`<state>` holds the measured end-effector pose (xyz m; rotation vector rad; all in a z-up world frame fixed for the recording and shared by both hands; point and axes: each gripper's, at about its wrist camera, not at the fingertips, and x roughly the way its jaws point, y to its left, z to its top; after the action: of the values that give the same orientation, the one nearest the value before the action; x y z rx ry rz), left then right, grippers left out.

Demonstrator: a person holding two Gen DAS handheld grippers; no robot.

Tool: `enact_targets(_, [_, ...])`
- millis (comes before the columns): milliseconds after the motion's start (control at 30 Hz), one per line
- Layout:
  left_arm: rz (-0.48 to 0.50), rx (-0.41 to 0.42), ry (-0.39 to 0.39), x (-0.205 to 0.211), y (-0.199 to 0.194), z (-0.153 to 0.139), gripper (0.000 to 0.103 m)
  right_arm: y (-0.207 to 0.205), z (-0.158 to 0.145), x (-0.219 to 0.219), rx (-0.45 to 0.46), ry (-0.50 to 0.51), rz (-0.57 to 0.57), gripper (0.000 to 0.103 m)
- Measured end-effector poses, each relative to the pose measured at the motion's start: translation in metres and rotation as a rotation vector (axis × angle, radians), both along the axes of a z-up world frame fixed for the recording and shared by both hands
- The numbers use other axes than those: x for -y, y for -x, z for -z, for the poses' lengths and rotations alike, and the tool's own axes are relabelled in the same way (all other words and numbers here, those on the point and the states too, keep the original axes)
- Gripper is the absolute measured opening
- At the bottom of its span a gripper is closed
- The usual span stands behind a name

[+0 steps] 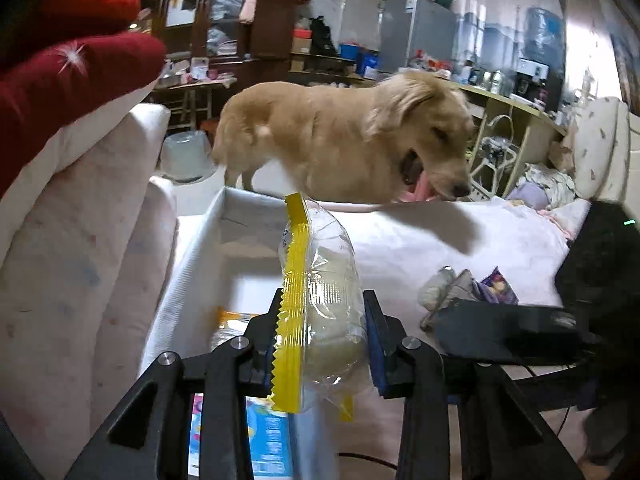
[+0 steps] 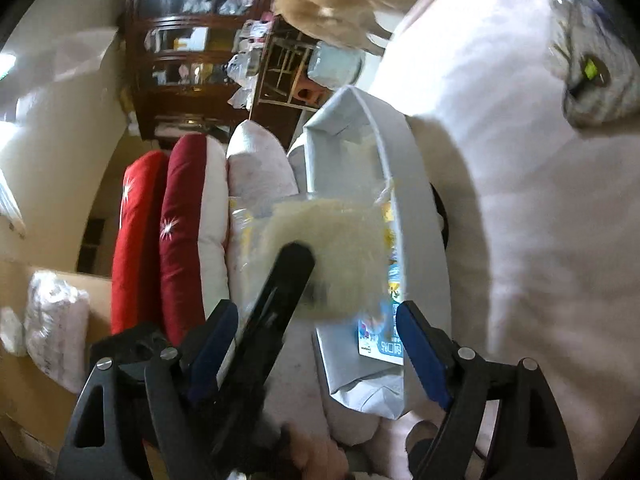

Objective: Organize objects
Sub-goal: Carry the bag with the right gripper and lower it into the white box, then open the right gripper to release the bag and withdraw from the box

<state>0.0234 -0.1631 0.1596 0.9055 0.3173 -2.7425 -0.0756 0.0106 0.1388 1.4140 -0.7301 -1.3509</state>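
- Clear snack packet (image 1: 320,300) w/ yellow serrated seam, pale bun-like contents; clamped upright between L gripper (image 1: 322,326) pads, held above near end of white box (image 1: 240,204).
- L jaws drawn in close, pressing packet on both sides; blue pad visible on right-hand finger.
- Same packet (image 2: 332,256) seen blurred in R wrist view, pale round mass ahead of R gripper (image 2: 316,344), over the box (image 2: 420,216).
- R gripper jaws wide apart, nothing pressed between blue pads; black bar of the other tool crossing the gap from lower left.
- In the box: blue/white printed packet (image 1: 268,436) at near end, another clear packet w/ orange print (image 1: 232,322) just beyond it. Far end of box bare.
- Box lies on pale pink-white bed cover (image 1: 440,248), long side against stacked white cushions (image 1: 80,248); red cushions (image 1: 72,60) w/ white star marks stacked beyond.
- Right of box on cover: small heap of wrappers (image 1: 464,292), one purple, one clear; well apart from box.
- Golden retriever (image 1: 344,140) standing at far edge of bed, mouth open, tongue out, head just over cover.
- Grey tabby cat (image 2: 592,68) on cover, upper right in R wrist view; face only, blurred.
- Background: dark wood glass cabinet (image 1: 224,8), grey fridge (image 1: 416,32), cluttered shelf.
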Motion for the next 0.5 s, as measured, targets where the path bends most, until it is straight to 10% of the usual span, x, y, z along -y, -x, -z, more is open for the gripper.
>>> enact_targets(500, [-0.126,0.108,0.041,0.006,0.007,0.026,0.044,-0.013,-0.005,-0.013,-0.16,-0.167,0.015,0.082])
